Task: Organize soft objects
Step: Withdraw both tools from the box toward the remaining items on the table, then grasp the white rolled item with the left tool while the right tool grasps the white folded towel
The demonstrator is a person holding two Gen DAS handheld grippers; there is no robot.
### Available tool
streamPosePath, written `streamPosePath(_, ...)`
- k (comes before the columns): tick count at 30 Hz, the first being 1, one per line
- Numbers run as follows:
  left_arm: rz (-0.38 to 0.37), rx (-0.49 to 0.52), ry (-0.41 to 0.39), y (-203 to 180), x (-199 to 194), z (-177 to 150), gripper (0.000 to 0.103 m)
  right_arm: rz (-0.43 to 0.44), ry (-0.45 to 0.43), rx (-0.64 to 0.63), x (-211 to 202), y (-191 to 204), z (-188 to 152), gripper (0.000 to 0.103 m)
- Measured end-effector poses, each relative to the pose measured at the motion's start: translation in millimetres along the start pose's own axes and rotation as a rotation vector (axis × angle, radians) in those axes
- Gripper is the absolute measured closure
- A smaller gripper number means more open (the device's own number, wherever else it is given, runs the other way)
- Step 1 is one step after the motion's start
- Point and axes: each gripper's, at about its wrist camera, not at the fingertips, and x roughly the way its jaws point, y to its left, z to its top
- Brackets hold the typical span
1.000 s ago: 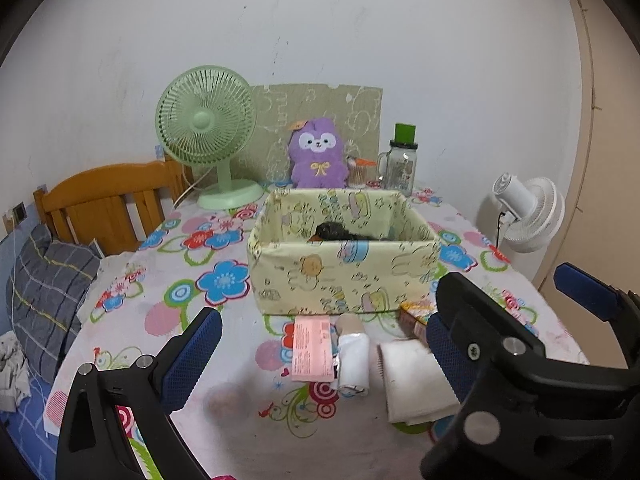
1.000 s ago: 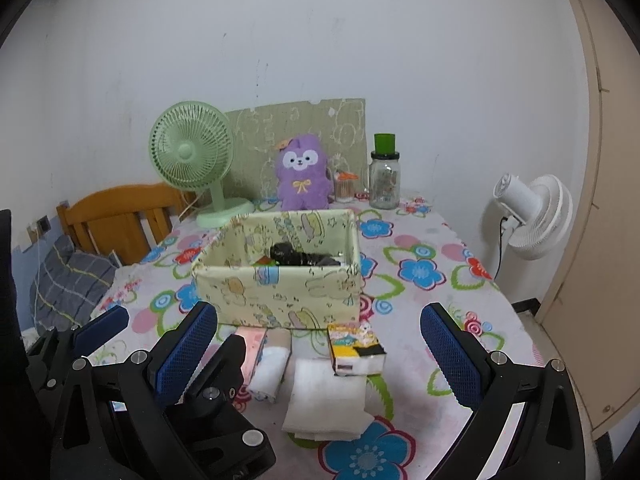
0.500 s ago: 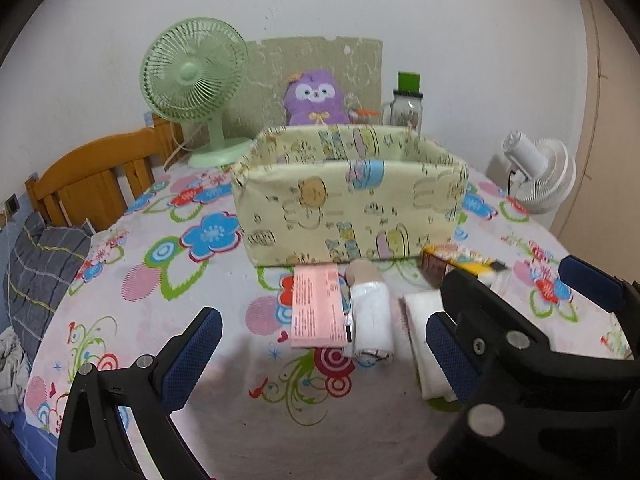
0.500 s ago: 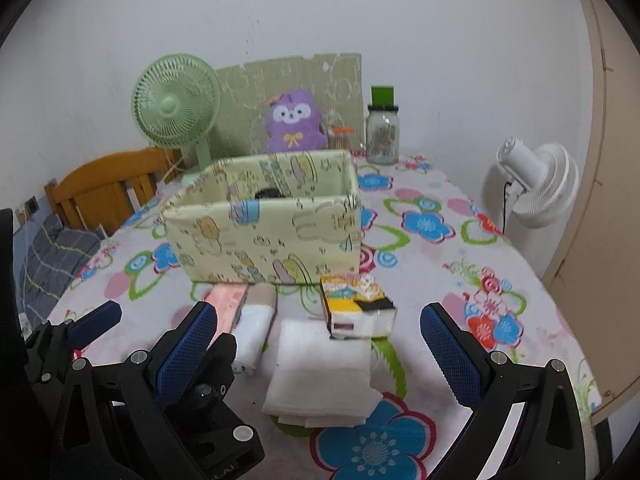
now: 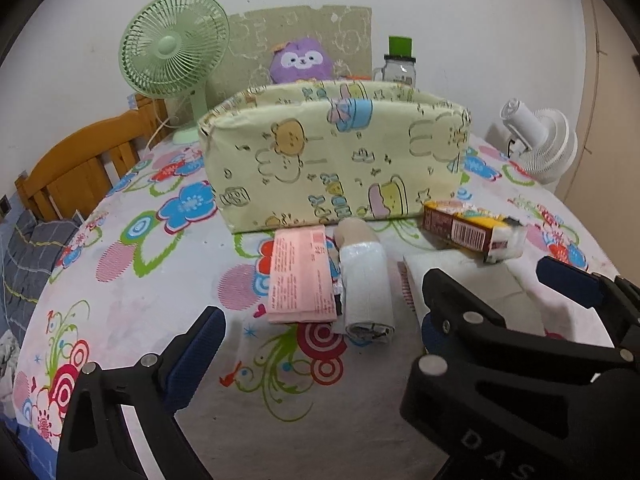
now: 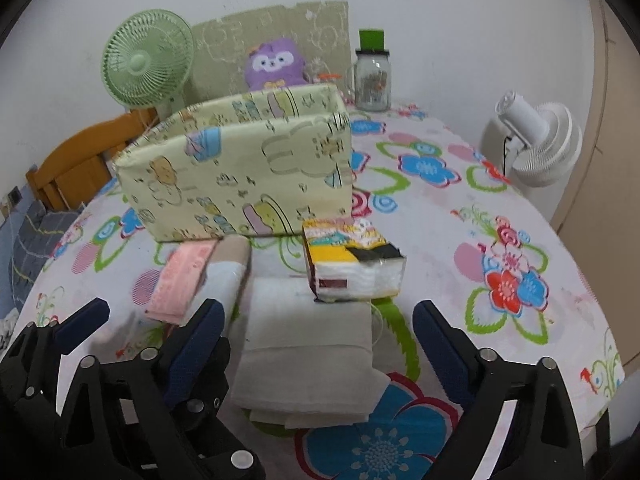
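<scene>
A pink packet, a white roll with a beige end, a folded white cloth and an opened tissue pack lie in a row before a yellow cartoon-print fabric box. My left gripper is open, low over the tablecloth, short of the packet and roll. Its right finger is mostly hidden by the right gripper's body. My right gripper straddles the folded white cloth; its jaws are closing, and the pads stand clear of the cloth. The tissue pack sits just beyond.
A green fan, a purple plush and a green-lidded jar stand behind the box against the wall. A white fan stands off the table's right side. A wooden chair is at the left. The table edge is near right.
Both grippers have sunk and come closer to the row of items. The box's inside has dropped out of sight behind its front wall. The right jaws have narrowed a little.
</scene>
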Motion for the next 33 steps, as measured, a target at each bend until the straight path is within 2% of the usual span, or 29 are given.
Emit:
streamPosePath(3,-0.001,-0.002,0.034,-1.3,7.4,-1.9,0.005,0.019,0.035,0.000,9.1,-1.3,-2.5,0.013)
streamPosePath(6,0.012,0.020,0.061,-5.2,11.6,-2.0,0.008,0.055,0.067,0.015,16.5,-2.7,-4.9,0.021)
streamPosePath(9,-0.003,0.018,0.061,-7.0,11.3,-2.6,0.008,0.072,0.062,0.006,16.7,-1.0,-5.2,0.031)
streamPosePath(14,-0.032,0.011,0.057,-11.5,8.7,-1.1,0.007,0.104,0.055,0.017,13.8,-4.9,-5.5,0.041)
streamPosePath(15,-0.034,0.012,0.054,-12.8,7.2,-0.7,0.011,0.109,0.049,0.020,11.9,-6.2,-5.2,0.043)
streamPosePath(17,0.033,0.034,0.014,-17.0,2.8,0.7,0.019,0.078,0.032,0.016,7.1,-8.2,-3.5,0.063)
streamPosePath(20,0.033,0.043,0.007,-18.9,2.7,4.8,0.019,0.108,0.037,0.041,5.0,-15.1,-1.4,0.063)
streamPosePath(24,0.011,0.044,0.019,-22.4,7.8,7.5,0.026,0.109,0.029,0.043,2.1,-18.9,-0.7,0.063)
streamPosePath(27,-0.011,0.039,0.030,-24.3,13.8,9.3,0.038,0.107,0.028,0.044,1.7,-20.1,-0.7,0.064)
streamPosePath(31,-0.028,0.037,0.034,-25.5,16.6,10.7,0.048,0.115,0.031,0.050,2.8,-22.2,-0.7,0.064)
streamPosePath(33,-0.055,0.035,0.035,-26.2,15.1,10.3,0.069,0.123,0.032,0.059,2.9,-22.8,0.2,0.064)
